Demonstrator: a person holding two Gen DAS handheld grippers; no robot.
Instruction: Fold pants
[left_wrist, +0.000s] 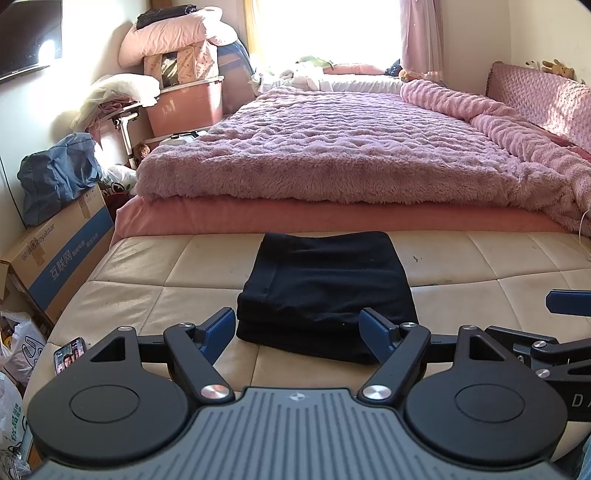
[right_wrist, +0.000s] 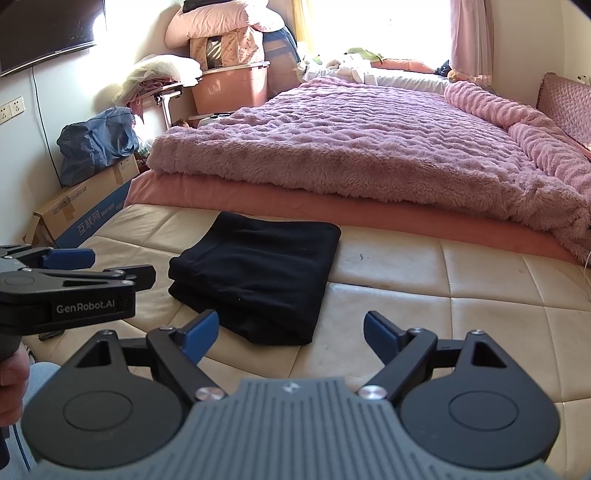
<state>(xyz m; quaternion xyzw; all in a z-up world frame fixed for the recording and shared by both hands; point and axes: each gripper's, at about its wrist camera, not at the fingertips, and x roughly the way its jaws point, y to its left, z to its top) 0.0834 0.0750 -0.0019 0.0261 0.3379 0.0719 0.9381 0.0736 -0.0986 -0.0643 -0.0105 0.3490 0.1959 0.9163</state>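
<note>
The black pants (left_wrist: 325, 291) are being seen already folded into a compact, layered rectangle, lying flat on the cream quilted leather bench (left_wrist: 129, 288) at the foot of the bed, with the stacked fold edges turned toward the tools. The left tool (left_wrist: 297, 332) is being held just in front of the bundle's near edge, with its jaws spread wide and nothing gripped between them; the near edge is being framed almost squarely between the two blue fingertips (left_wrist: 218, 328). The right tool (right_wrist: 290, 332) is likewise being held wide open and empty, but the pants are lying ahead of it and to its left, only the bundle's near right corner falling between its fingers. From the right wrist view, the left tool is being shown at the far left, beside the bundle's left edge. The bundle's longer side is judged to be running away from the tools toward the pink bedspread (left_wrist: 332, 147). The left tool is therefore judged nearer and better centred. The folding is judged essentially complete, with at most a last smoothing or a lift of the bundle being left.
</note>
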